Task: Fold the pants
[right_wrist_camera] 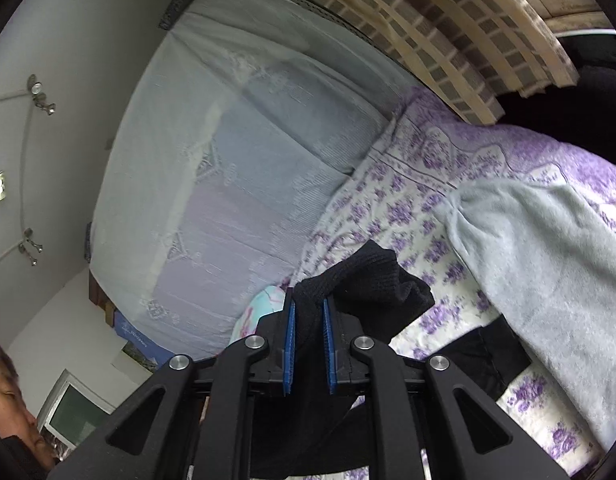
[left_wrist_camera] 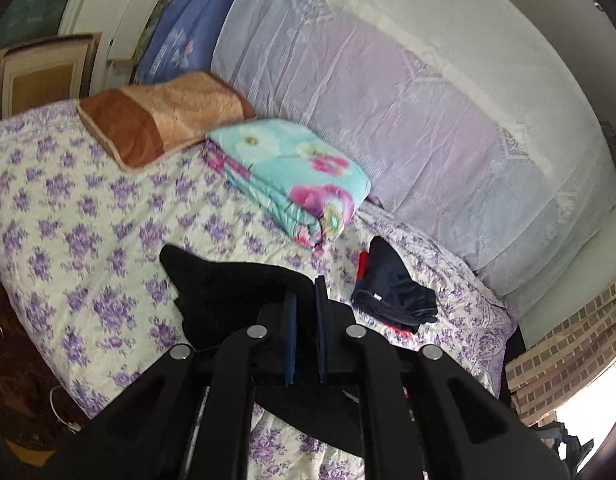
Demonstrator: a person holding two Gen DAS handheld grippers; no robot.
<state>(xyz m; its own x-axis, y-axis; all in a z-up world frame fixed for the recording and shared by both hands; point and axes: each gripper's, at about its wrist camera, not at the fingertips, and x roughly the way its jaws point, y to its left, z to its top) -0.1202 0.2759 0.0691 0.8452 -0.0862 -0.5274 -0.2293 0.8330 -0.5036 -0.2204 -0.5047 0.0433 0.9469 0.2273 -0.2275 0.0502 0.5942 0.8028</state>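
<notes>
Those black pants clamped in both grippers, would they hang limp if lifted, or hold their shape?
Probably limp: the black pants bunch and droop past the right hand-held gripper in soft folds. The knit looks thick, so they are likely grippy rather than slippery between the blue pads. At the left hand-held gripper the cloth sags onto the bed, so expect trailing ends.

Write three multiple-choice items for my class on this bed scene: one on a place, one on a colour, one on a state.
1. Where does the floral quilt lie?
A. beside the brown pillow
B. on the floor
C. under the pants

2. What colour are the pants?
A. red
B. black
C. white

3. How is the right tool?
A. wide open, holding nothing
B. lying on the bed
C. shut on the pants

Key: 1 A, the quilt sits next to the pillow on the bed. 2 B, the gripped cloth is black. 3 C, black cloth is pinched between its blue pads.
</notes>
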